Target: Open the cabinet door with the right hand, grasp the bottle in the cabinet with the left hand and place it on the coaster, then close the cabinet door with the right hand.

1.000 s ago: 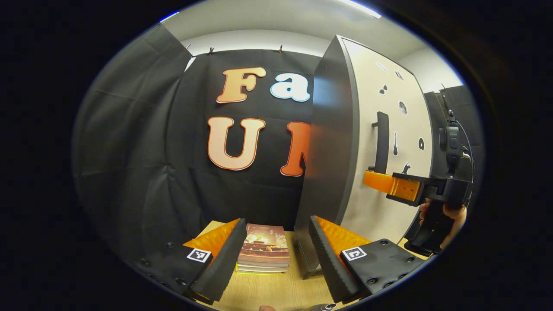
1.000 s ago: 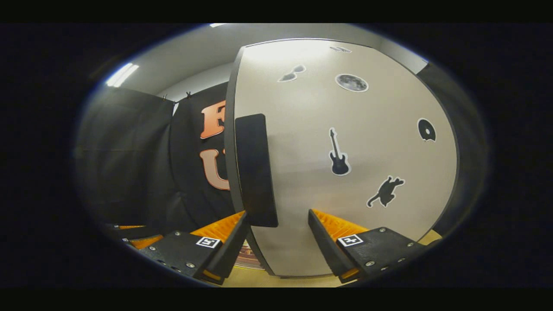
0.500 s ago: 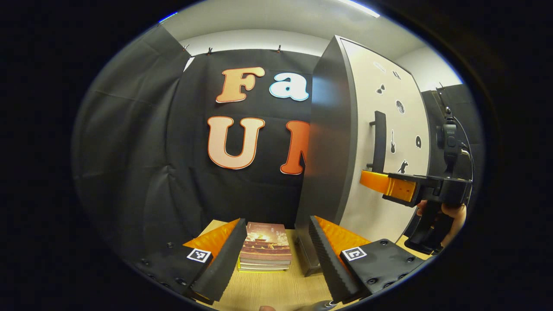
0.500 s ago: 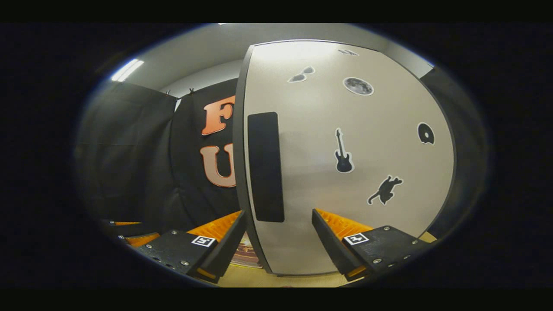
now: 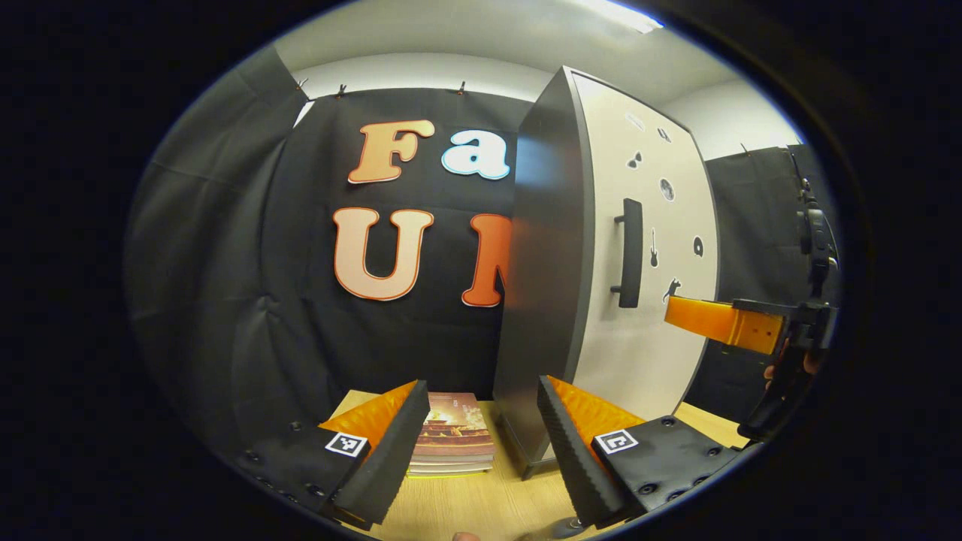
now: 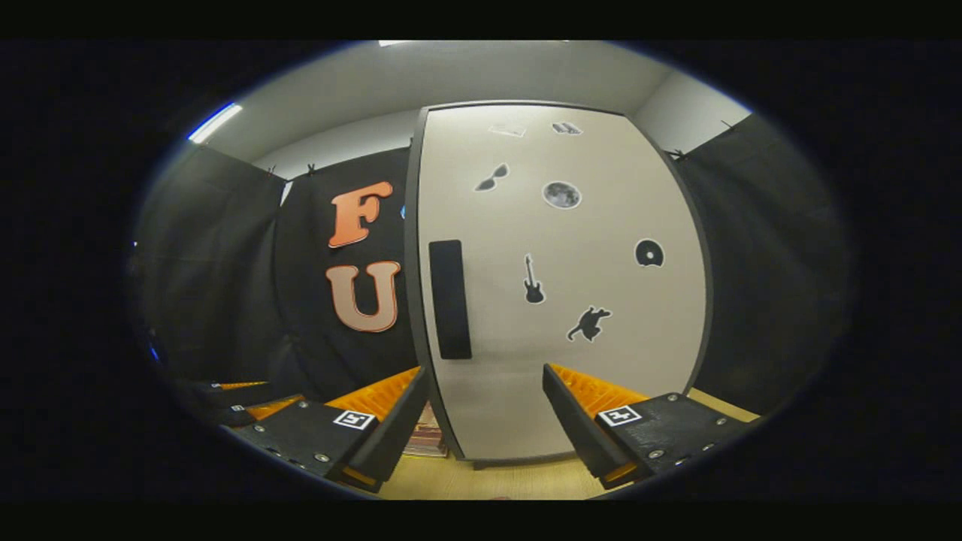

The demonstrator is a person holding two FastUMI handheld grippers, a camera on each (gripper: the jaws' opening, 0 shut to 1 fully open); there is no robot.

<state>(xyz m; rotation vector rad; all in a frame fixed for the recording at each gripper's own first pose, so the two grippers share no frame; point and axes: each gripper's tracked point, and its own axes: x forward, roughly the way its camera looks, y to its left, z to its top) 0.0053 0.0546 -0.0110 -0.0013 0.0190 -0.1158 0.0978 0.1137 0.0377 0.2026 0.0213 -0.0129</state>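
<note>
The tall cabinet [image 5: 541,263] has a grey side and a white door [image 6: 571,300] with small dark stickers, and the door lies flush with the body. Its black vertical handle [image 6: 449,299] runs along the door's left edge, handle [image 5: 630,254] also visible from the side. My right gripper [image 6: 485,391] is open, well back from the door, with the handle above and between its fingers and nothing held. In the left gripper view the right gripper [image 5: 676,312] hangs level to the right of the handle, apart from it. My left gripper [image 5: 481,398] is open and empty, low over the table.
A stack of books [image 5: 453,436] lies on the wooden table [image 5: 481,503] left of the cabinet's foot, books [image 6: 427,439] also just visible. Black cloth walls close in behind and on both sides. A small dark round thing [image 5: 560,530] is cut off at the bottom edge.
The right gripper has drawn back from the door handle, which now looks smaller and farther. The left gripper has shifted slightly back. The door stays flush.
</note>
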